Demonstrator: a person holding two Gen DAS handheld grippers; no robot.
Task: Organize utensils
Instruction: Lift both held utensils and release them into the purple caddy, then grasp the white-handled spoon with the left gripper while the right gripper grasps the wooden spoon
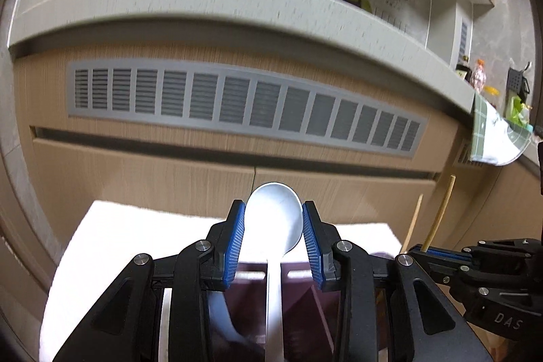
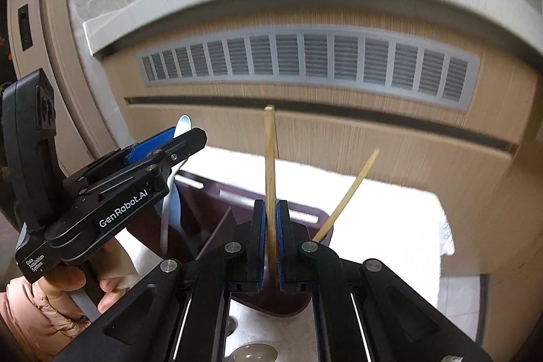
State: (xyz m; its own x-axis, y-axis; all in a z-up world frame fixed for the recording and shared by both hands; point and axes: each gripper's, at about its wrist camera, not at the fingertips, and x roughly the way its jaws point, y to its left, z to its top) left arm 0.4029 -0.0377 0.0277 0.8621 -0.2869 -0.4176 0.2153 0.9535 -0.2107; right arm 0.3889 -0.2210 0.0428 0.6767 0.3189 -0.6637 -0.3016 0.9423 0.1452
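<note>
The left gripper [image 1: 273, 223] is clamped on a white spoon [image 1: 276, 219], bowl up between its pads, above a purple bin [image 2: 210, 212]. Beside it, the right gripper [image 2: 270, 226] pinches an upright chopstick [image 2: 269, 158]; another chopstick [image 2: 349, 192] leans in the bin.

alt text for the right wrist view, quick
The right gripper is shut on an upright wooden chopstick above a dark purple divided utensil holder on a white cloth. A second chopstick leans in it; the left gripper flanks a white plastic spoon.
</note>
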